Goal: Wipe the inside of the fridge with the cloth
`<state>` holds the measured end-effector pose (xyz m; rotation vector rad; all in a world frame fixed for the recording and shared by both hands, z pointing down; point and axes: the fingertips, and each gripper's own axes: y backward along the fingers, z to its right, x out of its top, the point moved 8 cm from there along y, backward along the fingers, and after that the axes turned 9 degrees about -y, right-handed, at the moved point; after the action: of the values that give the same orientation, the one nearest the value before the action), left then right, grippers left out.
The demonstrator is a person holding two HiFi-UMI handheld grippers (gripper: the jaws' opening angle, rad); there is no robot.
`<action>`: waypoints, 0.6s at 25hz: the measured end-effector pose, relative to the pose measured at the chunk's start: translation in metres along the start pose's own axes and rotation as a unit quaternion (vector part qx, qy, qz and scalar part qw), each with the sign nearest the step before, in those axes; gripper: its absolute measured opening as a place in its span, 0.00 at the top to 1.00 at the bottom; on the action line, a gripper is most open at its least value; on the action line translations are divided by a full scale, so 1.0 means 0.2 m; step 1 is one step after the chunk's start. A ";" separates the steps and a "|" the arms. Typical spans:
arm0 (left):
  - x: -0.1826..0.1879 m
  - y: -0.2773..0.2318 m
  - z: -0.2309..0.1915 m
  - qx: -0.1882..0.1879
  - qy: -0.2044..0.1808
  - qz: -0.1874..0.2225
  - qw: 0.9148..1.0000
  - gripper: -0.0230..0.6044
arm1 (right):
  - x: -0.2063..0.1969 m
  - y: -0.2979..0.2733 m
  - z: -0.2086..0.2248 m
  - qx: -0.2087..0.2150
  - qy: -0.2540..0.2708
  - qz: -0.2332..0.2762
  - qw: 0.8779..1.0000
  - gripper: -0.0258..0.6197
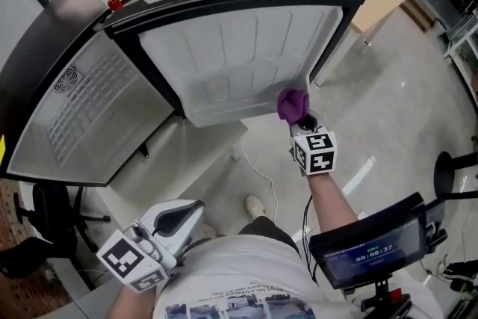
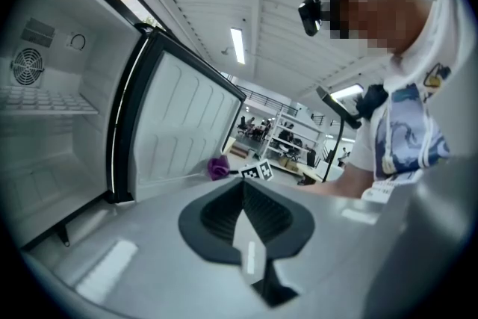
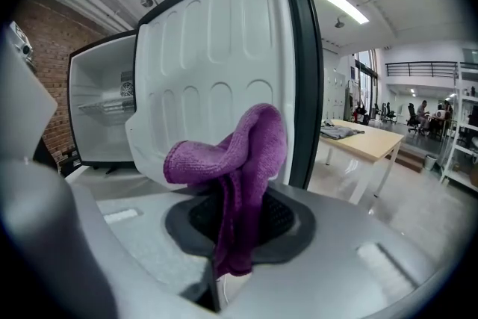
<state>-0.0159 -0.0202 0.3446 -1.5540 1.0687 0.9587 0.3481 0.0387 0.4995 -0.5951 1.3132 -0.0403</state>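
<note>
Two hand-held grippers above grey floor (image 1: 388,116): right (image 1: 302,118) clamped on cloth (image 1: 293,105) at fridge door (image 1: 239,63), left (image 1: 190,211) closed.

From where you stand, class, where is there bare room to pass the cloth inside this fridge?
The fridge cavity looks bare under its wire shelf, and the open door's inner liner is bare too. Tightest is the door's lower corner, where the right gripper holds the purple cloth.

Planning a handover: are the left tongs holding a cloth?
No, the left tongs are shut on nothing; the cloth hangs in the right tongs.
</note>
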 end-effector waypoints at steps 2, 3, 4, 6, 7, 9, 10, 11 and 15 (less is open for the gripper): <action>0.00 0.00 0.00 -0.001 0.000 -0.001 1.000 0.96 | -0.03 0.03 -0.03 0.007 -0.003 0.004 1.000 0.87; -0.01 0.00 -0.01 -0.001 -0.001 -0.002 1.000 0.96 | -0.05 0.04 -0.05 0.011 -0.005 0.007 1.000 0.87; -0.01 0.00 0.00 -0.002 -0.001 -0.002 1.000 0.96 | -0.07 0.05 -0.07 0.015 -0.008 0.007 1.000 0.87; 0.00 0.00 0.00 -0.001 -0.001 -0.002 1.000 0.96 | -0.16 0.06 -0.11 0.023 -0.021 -0.005 1.000 0.87; 0.00 0.00 0.00 -0.001 -0.001 -0.001 1.000 0.96 | -0.20 0.05 -0.13 0.027 -0.030 -0.017 0.999 0.87; 0.01 0.01 0.01 0.002 -0.001 -0.001 1.000 0.96 | -0.27 0.03 -0.16 0.037 -0.050 -0.037 0.997 0.87; 0.01 0.01 0.01 0.004 -0.001 -0.001 1.000 0.96 | -0.29 0.01 -0.17 0.041 -0.058 -0.043 0.997 0.87; 0.01 0.02 0.02 0.006 -0.001 -0.002 1.000 0.96 | -0.30 -0.02 -0.18 0.047 -0.064 -0.046 0.996 0.87; 0.00 0.03 0.04 0.016 0.003 -0.006 1.000 0.96 | -0.29 -0.14 -0.30 0.089 -0.066 -0.065 0.992 0.87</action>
<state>-0.0227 -0.0143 0.3408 -1.5360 1.0725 0.9262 0.2866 0.0127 0.5550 -0.5219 1.1274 -0.2192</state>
